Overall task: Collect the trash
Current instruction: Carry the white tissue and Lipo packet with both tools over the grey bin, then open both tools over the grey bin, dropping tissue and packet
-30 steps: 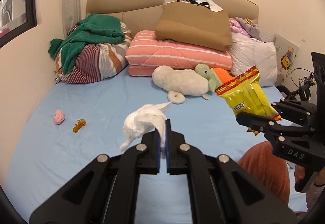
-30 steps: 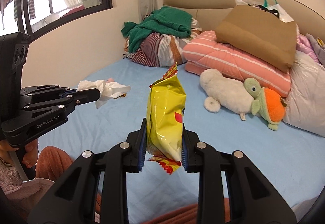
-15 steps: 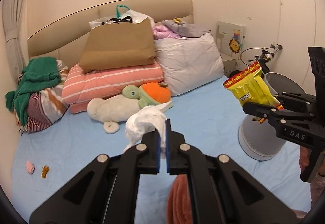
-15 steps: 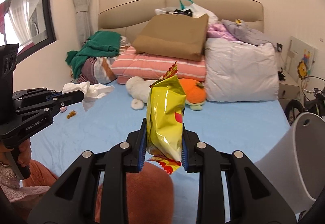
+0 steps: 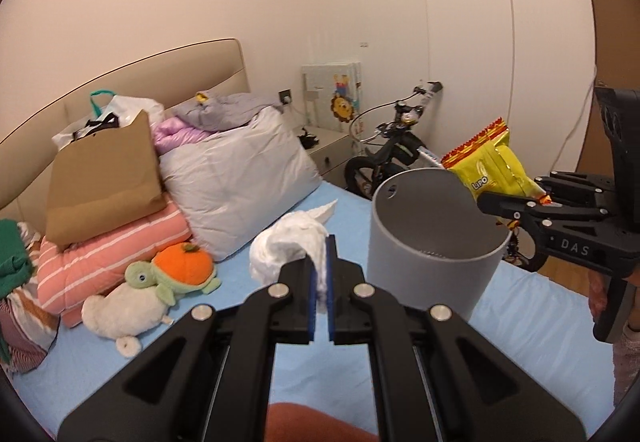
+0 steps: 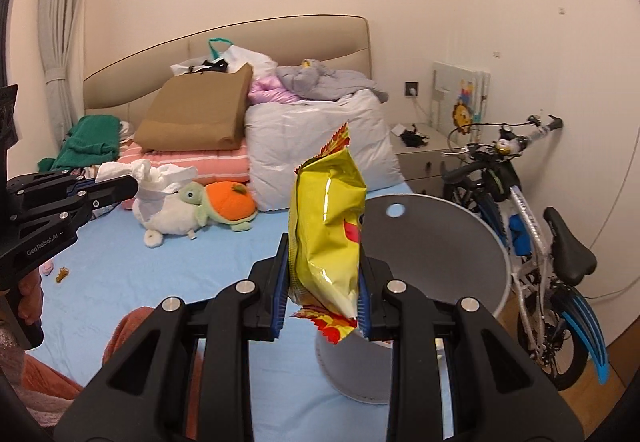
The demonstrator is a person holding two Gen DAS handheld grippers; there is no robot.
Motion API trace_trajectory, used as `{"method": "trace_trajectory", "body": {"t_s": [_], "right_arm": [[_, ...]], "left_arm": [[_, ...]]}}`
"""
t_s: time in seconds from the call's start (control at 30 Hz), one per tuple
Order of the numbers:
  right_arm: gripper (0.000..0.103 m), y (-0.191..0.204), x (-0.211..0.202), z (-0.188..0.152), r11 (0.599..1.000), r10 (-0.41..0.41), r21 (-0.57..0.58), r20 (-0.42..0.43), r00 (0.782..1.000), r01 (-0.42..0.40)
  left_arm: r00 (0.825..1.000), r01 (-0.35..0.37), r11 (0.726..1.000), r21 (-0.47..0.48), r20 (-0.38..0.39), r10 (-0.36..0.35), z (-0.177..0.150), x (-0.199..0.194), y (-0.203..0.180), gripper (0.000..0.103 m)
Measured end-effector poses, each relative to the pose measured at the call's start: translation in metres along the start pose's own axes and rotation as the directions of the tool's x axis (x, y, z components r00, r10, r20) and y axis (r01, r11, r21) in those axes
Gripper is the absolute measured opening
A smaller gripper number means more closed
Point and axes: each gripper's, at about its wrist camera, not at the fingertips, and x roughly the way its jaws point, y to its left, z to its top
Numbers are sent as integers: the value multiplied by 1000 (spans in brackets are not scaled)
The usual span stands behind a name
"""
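Observation:
A crumpled white tissue (image 5: pixel 289 246) is pinched in my left gripper (image 5: pixel 320 274), which is shut on it; the same tissue (image 6: pixel 150 177) shows at the left of the right wrist view. A yellow snack bag (image 6: pixel 328 238) stands upright between the pads of my right gripper (image 6: pixel 322 282), shut on it. That bag (image 5: pixel 492 171) hangs just over the far right rim of a grey round bin (image 5: pixel 434 242). The bin (image 6: pixel 436 254) stands beside the bed, directly behind the bag, and looks nearly empty.
The blue bed (image 6: pixel 160 266) carries a plush turtle (image 6: pixel 224 203), a white plush, pillows, a brown paper bag (image 6: pixel 200 117) and small bits at its left (image 6: pixel 60 274). A child's bicycle (image 6: pixel 532 226) and a nightstand (image 6: pixel 420 153) stand right of the bin.
Both grippers swung to the right, away from the bed's middle toward the bin, each keeping its grip. The bin now fills the centre right of both views.

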Motion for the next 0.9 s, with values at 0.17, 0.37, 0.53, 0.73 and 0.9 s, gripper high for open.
{"method": "trace_trajectory", "body": {"t_s": [0.17, 0.37, 0.53, 0.73, 0.9], "right_arm": [[26, -45, -23, 2, 996, -85, 36, 12, 996, 84], [26, -83, -31, 2, 988, -140, 61, -3, 990, 140], [26, -104, -25, 3, 986, -153, 71, -15, 988, 153], [26, -114, -6, 11, 987, -143, 71, -24, 989, 145], [26, -108, 13, 15, 992, -115, 51, -40, 993, 117]], "left_arm": [[995, 93, 994, 55, 21, -95, 26, 20, -37, 4], [983, 179, 979, 101, 9, -181, 48, 54, -75, 4], [975, 224, 967, 119, -21, -223, 55, 84, -95, 4], [970, 241, 965, 107, -64, -235, 53, 111, -98, 4], [970, 234, 968, 88, -94, -226, 49, 126, -94, 7]]}}
